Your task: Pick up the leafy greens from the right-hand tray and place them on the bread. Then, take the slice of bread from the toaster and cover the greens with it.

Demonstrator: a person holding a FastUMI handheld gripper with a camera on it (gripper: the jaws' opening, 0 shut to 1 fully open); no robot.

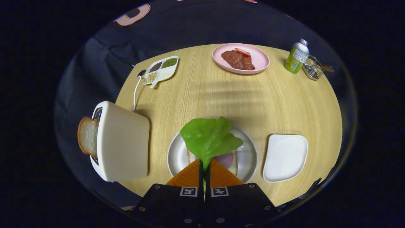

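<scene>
My gripper (204,165) is shut on the stem end of a bright green lettuce leaf (208,136), which hangs just ahead of the orange fingers (188,177). Under the leaf lies a round white plate (178,152) holding a slice of bread (233,163) topped with pink ham (225,159). The leaf hovers above that bread and hides much of it. To the left stands a cream toaster (123,142) with a slice of bread (88,135) sticking out of its slot. To the right of the plate sits a bare white tray (284,157).
At the table's far side are a pink plate of sliced meat (241,58), a white divided dish of beans and seeds (161,70), a green bottle (296,57) and a small wire basket (313,69). The toaster's white cord (136,91) runs back along the left edge.
</scene>
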